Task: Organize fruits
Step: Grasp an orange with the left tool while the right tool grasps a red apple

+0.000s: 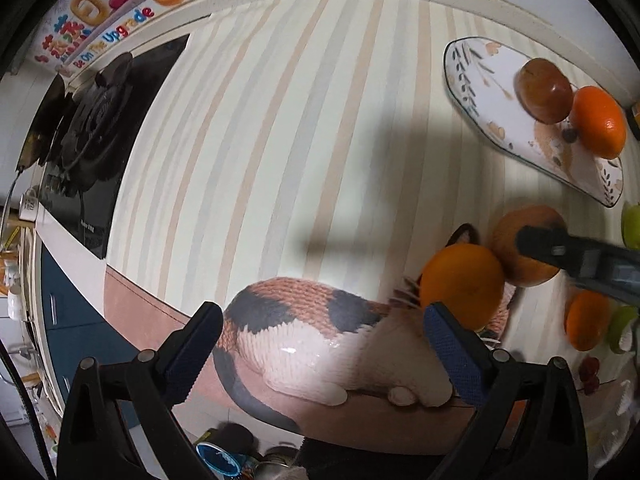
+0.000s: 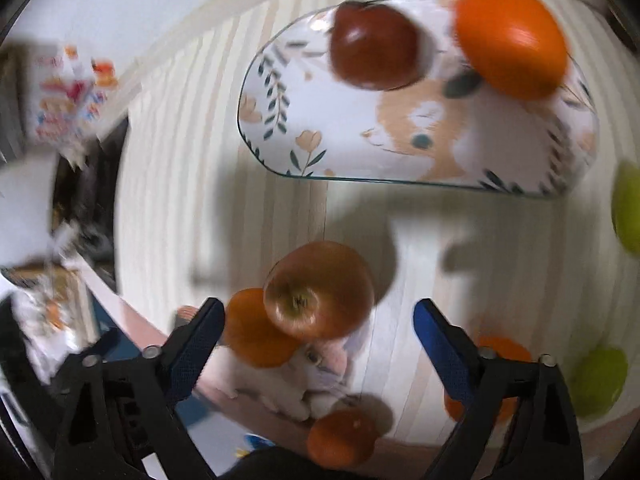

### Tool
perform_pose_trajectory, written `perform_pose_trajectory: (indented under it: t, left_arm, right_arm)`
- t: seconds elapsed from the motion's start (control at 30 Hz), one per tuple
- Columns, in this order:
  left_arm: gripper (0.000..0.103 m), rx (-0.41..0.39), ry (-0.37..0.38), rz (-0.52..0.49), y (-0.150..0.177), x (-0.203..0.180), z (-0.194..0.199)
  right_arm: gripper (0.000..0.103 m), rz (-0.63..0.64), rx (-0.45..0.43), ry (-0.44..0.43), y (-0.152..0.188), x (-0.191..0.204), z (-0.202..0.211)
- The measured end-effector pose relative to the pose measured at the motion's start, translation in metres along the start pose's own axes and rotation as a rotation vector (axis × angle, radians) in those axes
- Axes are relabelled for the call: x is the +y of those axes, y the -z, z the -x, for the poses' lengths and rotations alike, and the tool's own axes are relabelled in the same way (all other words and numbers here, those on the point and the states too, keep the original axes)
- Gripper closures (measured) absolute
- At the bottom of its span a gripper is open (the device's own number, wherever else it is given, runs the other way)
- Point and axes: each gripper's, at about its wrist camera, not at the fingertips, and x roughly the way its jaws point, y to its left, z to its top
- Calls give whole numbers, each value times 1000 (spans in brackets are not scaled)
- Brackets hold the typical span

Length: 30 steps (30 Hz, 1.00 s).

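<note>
right gripper (image 2: 320, 312) jaws apart, empty | round reddish-brown apple (image 2: 320, 290) lies directly ahead between its fingers, nearer than left gripper (image 1: 324, 316), also apart | oval fox-print plate (image 2: 256, 80) beyond

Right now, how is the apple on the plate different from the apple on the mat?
The apple on the plate looks darker red; the apple on the mat looks lighter, reddish brown. The first lies on the plate near an orange; the second leans against another orange on the striped mat, just ahead of the open right gripper. Both are round, shiny apples that nobody holds.
</note>
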Motion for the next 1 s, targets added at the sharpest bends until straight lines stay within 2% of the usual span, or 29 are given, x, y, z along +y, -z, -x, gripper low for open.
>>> perform_pose_trajectory:
  t: [0.03,0.07,0.2,0.3,0.43,0.5,0.57,0.6,0.63,0.67,1.0]
  left_arm:
    - [0,5,7,-2,0,-1,-1]
    - [0,11,18,-9,2,-3,-3]
    - [0,33,75,-60,0,-17,-6]
    - [0,32,115,-114,-4,-35,-7]
    - [0,42,130,-208,-11,-64,-18]
    - [0,47,128,-251,-15,-77,-26]
    - [9,70,132,-296,-18,-89,-36]
    - [29,84,127,-306,-19,-92,-40]
    - [37,100,157,-298,-20,-92,-43]
    - [40,105,177,-277,-20,-91,-45]
    - [40,97,172,-203,-12,-72,-51]
  right_arm:
    - [31,17,16,11,-1,3,-6]
    - [34,36,17,10,-2,6,-11]
    - [34,84,6,87,4,7,-7]
    - [34,54,7,90,15,-13,3]
    - [34,1,7,108,27,-41,11]
    - [34,-31,9,75,31,-53,13]
    - [34,-27,16,75,31,-56,14]
    - [34,-22,15,76,32,-55,14]
    - [34,-24,15,77,32,-55,13]
    - [34,-22,17,79,32,-57,15]
    - [33,29,46,134,24,-44,12]
